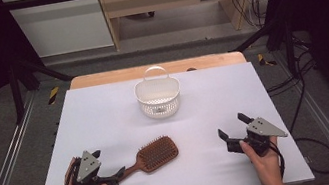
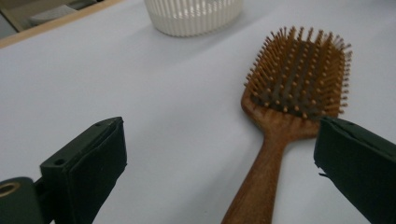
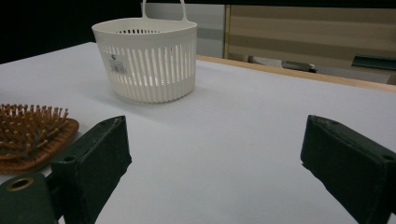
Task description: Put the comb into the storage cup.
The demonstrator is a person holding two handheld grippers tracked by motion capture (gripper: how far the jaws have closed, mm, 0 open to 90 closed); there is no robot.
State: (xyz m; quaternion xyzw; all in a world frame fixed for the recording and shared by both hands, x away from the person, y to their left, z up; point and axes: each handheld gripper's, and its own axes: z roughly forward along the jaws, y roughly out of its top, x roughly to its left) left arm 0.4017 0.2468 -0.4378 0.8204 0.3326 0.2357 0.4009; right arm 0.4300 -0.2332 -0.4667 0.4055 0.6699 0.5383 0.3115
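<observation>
While the left hand-held gripper (image 1: 121, 171) sits low by the near-left corner of the tabletop (image 1: 106, 122), its jaws stand wide apart with nothing pinched; in the left gripper view the hairbrush (image 2: 285, 107) handle runs up between them, nearer the right-hand jaw, and the pads do not press on it. The right hand-held gripper (image 1: 232, 129) rests toward the near-right corner, jaws likewise spread and empty, aimed across the bare surface at the basket (image 1: 158, 96).

The hairbrush lies flat, bristles up, a little left of the middle of the near edge. Its long axis runs slantwise: handle end toward the near-left corner and the left gripper, bristle head toward the centre and slightly farther from the near edge.

The step in hand looks like taking the brush by its handle. To do that well, I would centre the handle between the pads before closing and grip across its narrow width, not along it. Closing near the neck, where the handle widens, should keep the heavier head from drooping on the lift. The basket stands upright near the middle of the far edge, well apart from the brush.
</observation>
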